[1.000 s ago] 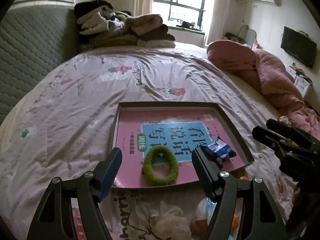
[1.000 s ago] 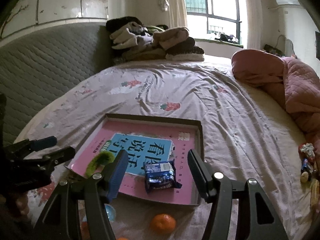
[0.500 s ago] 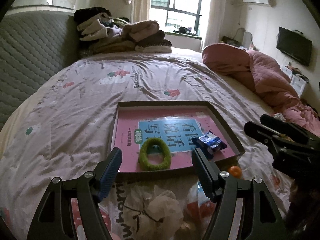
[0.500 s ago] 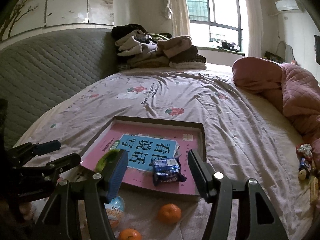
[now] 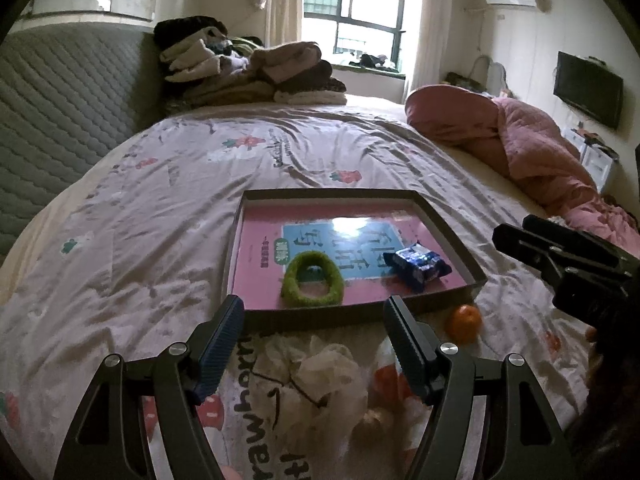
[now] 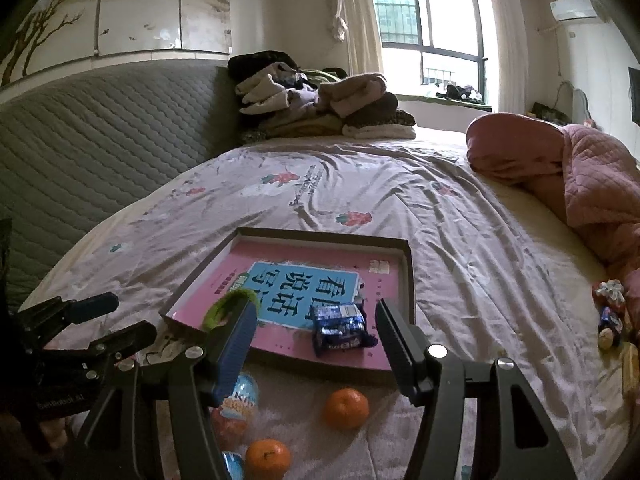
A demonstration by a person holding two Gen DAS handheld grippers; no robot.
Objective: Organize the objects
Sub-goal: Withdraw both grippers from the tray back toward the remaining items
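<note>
A shallow brown tray lies on the bed with a pink book in it. On the book lie a green hair ring and a blue snack packet. My left gripper is open and empty, held just short of the tray's near edge. My right gripper is open and empty, near the tray's near edge, above a mandarin. A second mandarin and an egg-shaped toy lie in front.
A white plastic bag with things inside lies under my left gripper. A pink quilt is bunched at the right. Folded clothes are stacked by the grey headboard. Small items lie at the right edge.
Both grippers have drawn back from the tray and risen, so the mandarins, the toy and the bag have come into view below. The ring and packet stay on the book.
</note>
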